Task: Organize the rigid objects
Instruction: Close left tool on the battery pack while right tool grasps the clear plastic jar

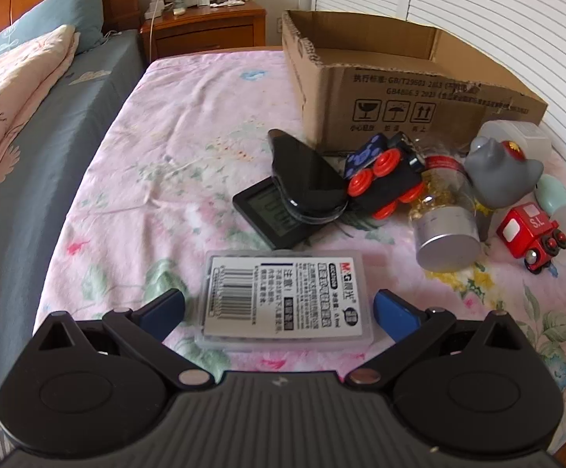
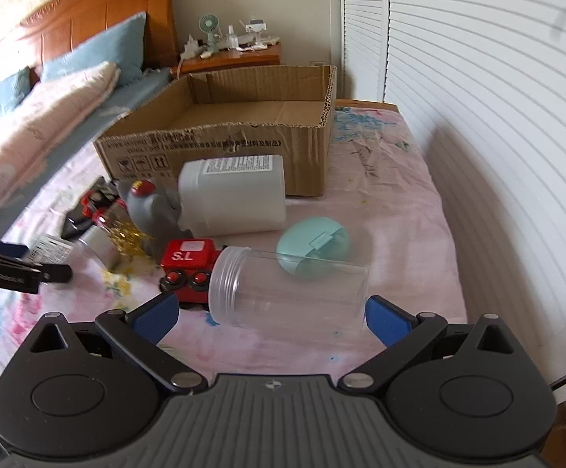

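Note:
My left gripper (image 1: 279,308) is open, its blue pads on either side of a flat labelled plastic case (image 1: 285,298) lying on the floral sheet, apart from it. My right gripper (image 2: 271,314) is open around a clear plastic jar (image 2: 287,286) lying on its side, pads not touching. An open cardboard box (image 1: 380,97) stands behind; it also shows in the right wrist view (image 2: 220,140). Near it lie a red toy train (image 2: 187,263), a grey figurine (image 2: 152,210), a white bottle (image 2: 236,199) and a teal round case (image 2: 314,245).
A black digital clock (image 1: 271,210), a black case (image 1: 306,175), a blue-black toy car with red wheels (image 1: 384,175) and a glitter jar (image 1: 443,218) lie by the box. A bed with pillows (image 1: 17,89) is left. A louvred door (image 2: 478,78) is right.

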The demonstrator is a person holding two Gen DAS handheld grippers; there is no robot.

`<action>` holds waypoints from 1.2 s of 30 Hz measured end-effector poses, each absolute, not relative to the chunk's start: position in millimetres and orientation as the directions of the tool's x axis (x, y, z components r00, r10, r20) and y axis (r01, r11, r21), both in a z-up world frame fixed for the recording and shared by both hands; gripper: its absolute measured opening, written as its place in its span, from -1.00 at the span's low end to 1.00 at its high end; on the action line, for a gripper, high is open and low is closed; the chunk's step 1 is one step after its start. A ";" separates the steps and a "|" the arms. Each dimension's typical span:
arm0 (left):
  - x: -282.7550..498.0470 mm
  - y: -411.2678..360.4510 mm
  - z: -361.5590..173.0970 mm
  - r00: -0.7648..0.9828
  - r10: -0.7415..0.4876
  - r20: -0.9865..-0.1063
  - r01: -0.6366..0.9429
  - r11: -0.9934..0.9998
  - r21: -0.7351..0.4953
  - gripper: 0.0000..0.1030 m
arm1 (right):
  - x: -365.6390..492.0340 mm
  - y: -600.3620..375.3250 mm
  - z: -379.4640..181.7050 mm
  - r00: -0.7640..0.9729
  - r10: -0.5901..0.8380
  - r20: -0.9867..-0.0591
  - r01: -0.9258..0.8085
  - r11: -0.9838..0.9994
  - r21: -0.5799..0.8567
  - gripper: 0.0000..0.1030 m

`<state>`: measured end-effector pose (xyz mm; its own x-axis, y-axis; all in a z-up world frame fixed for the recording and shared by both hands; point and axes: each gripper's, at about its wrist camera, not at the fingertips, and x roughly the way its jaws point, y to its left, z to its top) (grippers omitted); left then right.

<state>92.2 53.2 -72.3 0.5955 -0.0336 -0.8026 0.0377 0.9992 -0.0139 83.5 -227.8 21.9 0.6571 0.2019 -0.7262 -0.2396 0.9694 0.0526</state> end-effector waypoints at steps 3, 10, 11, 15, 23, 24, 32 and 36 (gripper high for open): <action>92.3 52.2 -72.0 0.598 -0.036 -0.800 0.047 0.999 -0.010 0.95 | 87.0 -220.2 18.7 0.662 0.156 -0.733 -0.216 0.976 0.012 1.00; 93.4 51.6 -71.2 0.596 -0.049 -0.801 0.059 0.998 -0.017 0.90 | 96.6 -210.1 14.2 0.662 0.071 -0.746 -0.148 0.988 -0.037 1.00; 93.5 51.2 -71.0 0.596 -0.049 -0.802 0.060 0.998 -0.016 0.90 | 98.9 -210.0 14.1 0.659 0.063 -0.749 -0.131 0.991 -0.031 1.00; 93.6 50.3 -70.3 0.598 -0.056 -0.800 0.068 0.998 -0.019 0.83 | 106.5 -209.3 12.8 0.649 0.029 -0.761 -0.080 0.996 -0.030 1.00; 92.3 52.1 -69.4 0.596 -0.057 -0.801 0.078 0.997 -0.013 0.80 | 106.9 -212.0 13.1 0.644 -0.015 -0.765 -0.042 0.998 -0.055 1.00; 93.1 51.7 -69.5 0.595 -0.056 -0.802 0.076 0.997 -0.014 0.80 | 108.7 -211.5 11.7 0.641 -0.017 -0.767 -0.037 0.998 -0.054 1.00; 93.7 54.6 -68.0 0.577 -0.071 -0.814 0.095 0.995 -0.019 0.76 | 112.2 -211.8 8.2 0.618 -0.016 -0.786 -0.039 0.998 -0.051 0.82; 92.5 54.4 -65.5 0.560 -0.080 -0.825 0.126 0.992 -0.011 0.75 | 110.3 -215.2 12.2 0.623 -0.021 -0.782 -0.050 0.996 -0.067 0.81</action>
